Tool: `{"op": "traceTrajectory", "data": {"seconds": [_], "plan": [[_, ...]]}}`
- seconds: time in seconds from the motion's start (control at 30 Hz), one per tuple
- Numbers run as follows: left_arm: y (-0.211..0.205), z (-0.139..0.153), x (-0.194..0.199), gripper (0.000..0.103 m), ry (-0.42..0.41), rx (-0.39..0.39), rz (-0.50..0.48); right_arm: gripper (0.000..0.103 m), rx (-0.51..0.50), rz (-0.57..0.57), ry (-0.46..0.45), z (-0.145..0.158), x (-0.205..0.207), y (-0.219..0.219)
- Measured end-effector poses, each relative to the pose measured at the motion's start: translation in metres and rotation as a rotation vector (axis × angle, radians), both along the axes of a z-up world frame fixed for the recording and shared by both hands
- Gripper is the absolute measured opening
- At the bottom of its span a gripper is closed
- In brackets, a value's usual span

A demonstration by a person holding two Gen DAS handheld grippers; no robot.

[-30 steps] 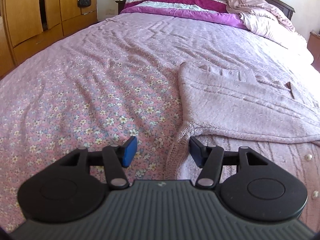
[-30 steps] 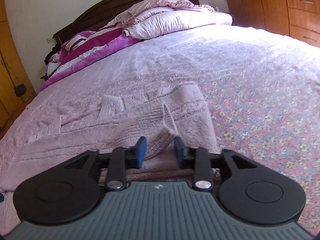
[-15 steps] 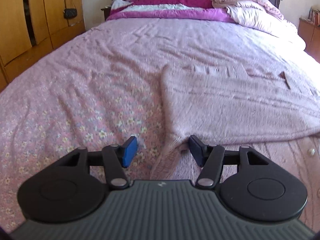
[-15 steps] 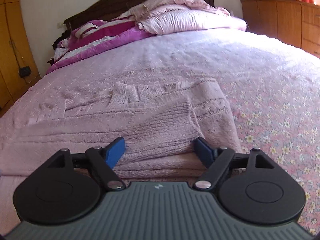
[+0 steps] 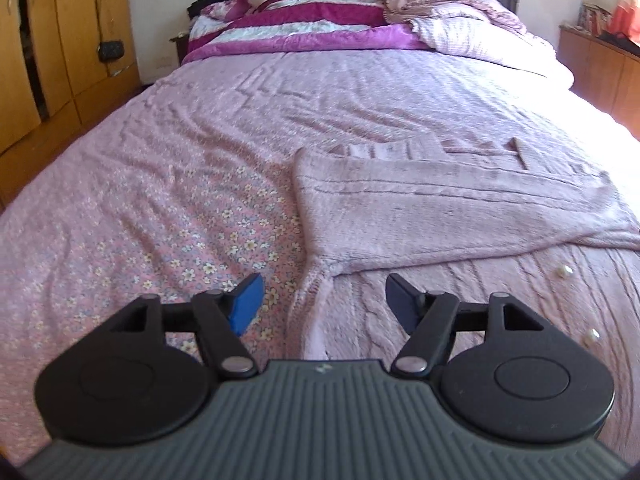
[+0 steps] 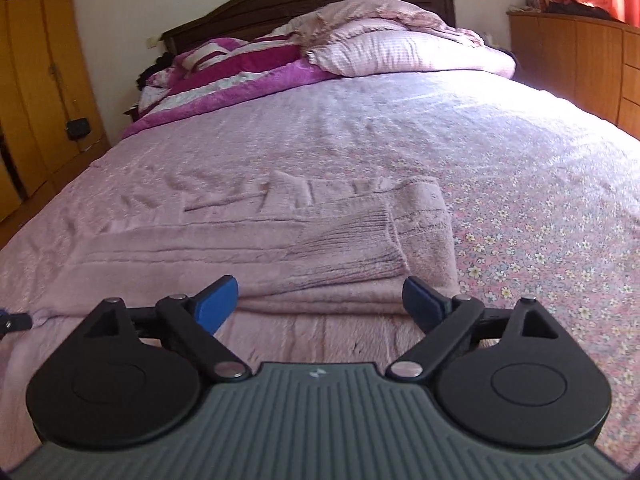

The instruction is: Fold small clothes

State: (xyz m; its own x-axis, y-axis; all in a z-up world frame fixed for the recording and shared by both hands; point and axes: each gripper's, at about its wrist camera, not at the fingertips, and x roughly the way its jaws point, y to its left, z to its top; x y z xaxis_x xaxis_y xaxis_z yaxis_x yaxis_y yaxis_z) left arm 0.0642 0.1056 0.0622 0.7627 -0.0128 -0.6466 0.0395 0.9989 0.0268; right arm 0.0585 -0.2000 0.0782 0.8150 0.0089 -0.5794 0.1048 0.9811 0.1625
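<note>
Item: pale pink knitted cardigan (image 5: 460,216) with pearl buttons, lying flat on the pink floral bedspread (image 5: 132,240), sleeve folded across the body. Long axis: crosswise, from one gripper to the other.

Left gripper (image 5: 322,300): jaws just widened, nothing between the pads, released; it sits over the cardigan's left edge, garment lying ahead and to its right.

Right gripper (image 6: 320,300): jaws just spread wide, empty, released; the ribbed sleeve cuff (image 6: 360,248) lies just ahead, bulk extending leftward.

Judgement: each end has its own nearer hand; the next fold probably needs both.
</note>
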Motion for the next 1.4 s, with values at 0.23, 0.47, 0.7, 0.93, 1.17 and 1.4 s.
{"op": "traceTrajectory", "data": {"seconds": [0.23, 0.47, 0.7, 0.93, 1.17, 1.4], "plan": [[0.000, 0.024, -0.044, 0.070, -0.009, 0.004, -0.063, 0.095, -0.008, 0.091, -0.017, 0.027, -0.060, 0.019], [0.005, 0.026, -0.091, 0.073, 0.000, 0.012, -0.023, 0.096, -0.105, 0.198, -0.001, 0.040, -0.116, 0.049], [-0.001, 0.007, -0.123, 0.073, 0.045, 0.035, -0.082, 0.096, -0.190, 0.268, 0.078, 0.019, -0.155, 0.068], [-0.025, -0.019, -0.135, 0.080, 0.118, 0.109, -0.271, 0.096, -0.266, 0.352, 0.162, -0.011, -0.174, 0.081], [-0.051, -0.038, -0.153, 0.080, 0.188, 0.190, -0.475, 0.096, -0.261, 0.359, 0.195, -0.023, -0.177, 0.081], [-0.077, -0.062, -0.163, 0.079, 0.247, 0.361, -0.606, 0.097, -0.245, 0.335, 0.193, -0.025, -0.177, 0.077]]}}
